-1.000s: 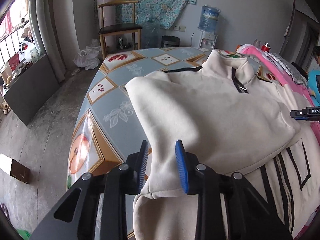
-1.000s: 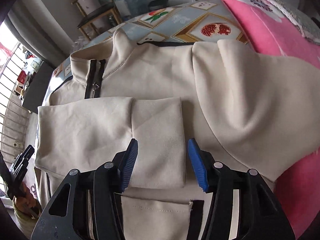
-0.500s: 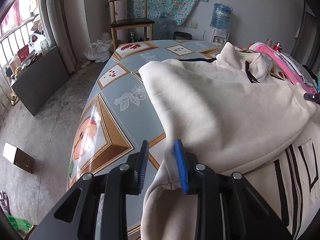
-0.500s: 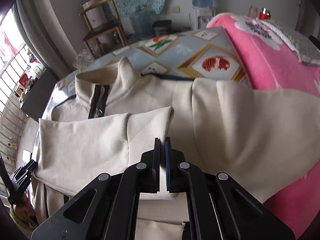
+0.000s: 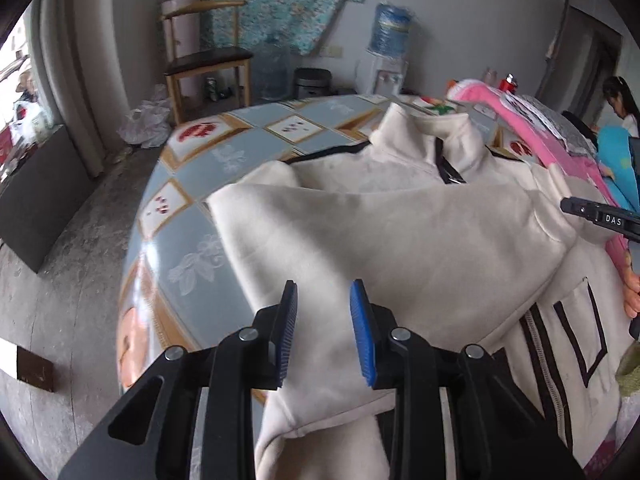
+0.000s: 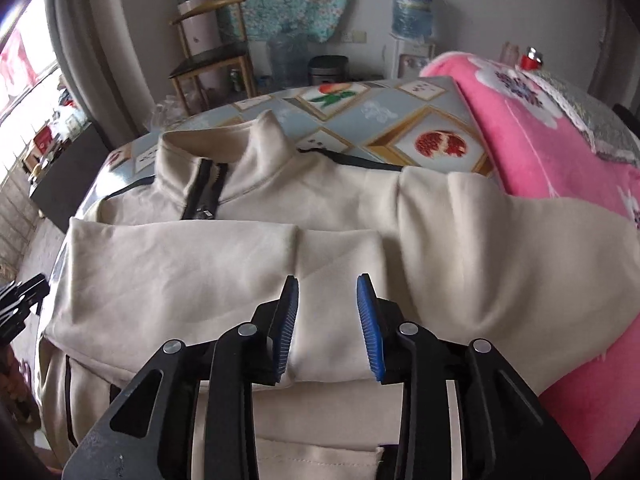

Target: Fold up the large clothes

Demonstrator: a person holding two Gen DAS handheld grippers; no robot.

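Observation:
A cream zip-up sweatshirt [image 5: 400, 232] with black trim lies front up on the patterned table [image 5: 192, 208]. One sleeve [image 6: 192, 264] is folded across the chest, its cuff [image 6: 340, 264] near the middle. My left gripper [image 5: 323, 312] is open and empty over the sweatshirt's left edge. My right gripper [image 6: 328, 312] is open and empty just above the folded cuff. The right gripper's tip [image 5: 600, 218] shows at the right edge of the left wrist view. The other sleeve [image 6: 500, 248] lies out to the right over pink cloth.
A pink blanket [image 6: 552, 148] is heaped along the table's right side. A wooden chair [image 5: 208, 56], a water dispenser [image 5: 388, 40] and a plastic bag [image 5: 144, 124] stand on the floor beyond the table. A person [image 5: 620, 100] sits at the far right.
My right gripper was shut on the sleeve cuff half a second ago; it has let go and stands open above it. My left gripper stayed open and moved slightly right over the sweatshirt's edge.

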